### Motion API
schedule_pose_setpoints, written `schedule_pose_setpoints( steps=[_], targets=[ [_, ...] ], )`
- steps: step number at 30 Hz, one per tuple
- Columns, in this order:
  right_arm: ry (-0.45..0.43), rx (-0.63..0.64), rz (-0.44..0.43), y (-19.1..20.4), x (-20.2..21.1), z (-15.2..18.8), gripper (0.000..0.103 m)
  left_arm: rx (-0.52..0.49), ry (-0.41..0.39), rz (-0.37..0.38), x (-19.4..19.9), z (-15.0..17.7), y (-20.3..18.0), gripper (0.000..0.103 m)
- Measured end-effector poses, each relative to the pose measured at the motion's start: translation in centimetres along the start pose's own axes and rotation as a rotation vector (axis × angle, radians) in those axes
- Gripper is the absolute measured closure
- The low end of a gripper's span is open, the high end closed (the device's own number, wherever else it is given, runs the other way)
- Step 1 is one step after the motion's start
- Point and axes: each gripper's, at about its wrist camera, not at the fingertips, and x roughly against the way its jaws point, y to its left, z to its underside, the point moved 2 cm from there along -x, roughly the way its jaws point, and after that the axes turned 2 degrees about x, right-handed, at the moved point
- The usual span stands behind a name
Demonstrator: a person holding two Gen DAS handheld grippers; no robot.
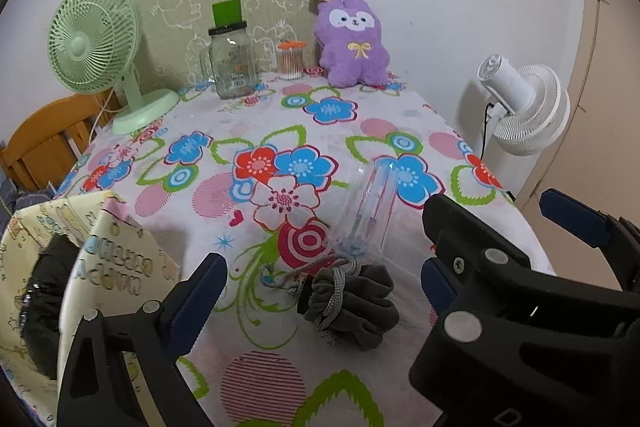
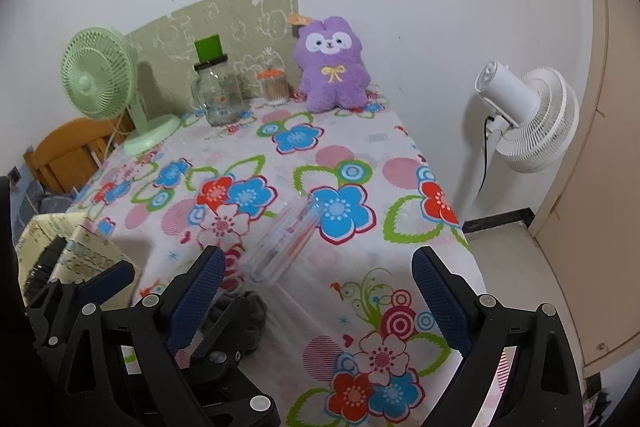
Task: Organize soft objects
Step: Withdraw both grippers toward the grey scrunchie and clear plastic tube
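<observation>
A grey drawstring pouch [image 1: 356,301] [image 2: 246,309] lies crumpled on the flowered tablecloth [image 1: 248,115] near the front edge. My left gripper [image 1: 322,269] is open, its blue pads either side of the pouch and just above it, not touching. Nothing sits between the fingers of my right gripper [image 2: 316,255], which is open over the cloth right of the pouch; the left wrist view shows it at the right [image 1: 490,205]. A purple plush animal [image 1: 352,43] [image 2: 330,67] sits upright at the far edge against the wall.
A clear plastic tube [image 1: 368,211] [image 2: 284,243] lies just beyond the pouch. A cartoon-print bag [image 1: 116,251] with something black inside stands at the left. Green fan [image 1: 96,43], glass jar [image 1: 232,63] and swab box [image 1: 290,61] stand at the back. A white floor fan [image 1: 524,103] stands right of the table.
</observation>
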Motion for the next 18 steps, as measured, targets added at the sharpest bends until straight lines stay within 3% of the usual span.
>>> schedule_pose_setpoints(
  steps=[7,18],
  targets=[
    [0.054,-0.015,0.014,-0.6,-2.1,0.9,0.007,-0.006,0.054,-0.007,-2.1,0.8,-0.1,0.008],
    [0.112,-0.022,0.030,-0.8,-4.1,1.7,0.007,-0.002,0.111,0.020,-3.9,1.6,-0.2,0.021]
  ],
)
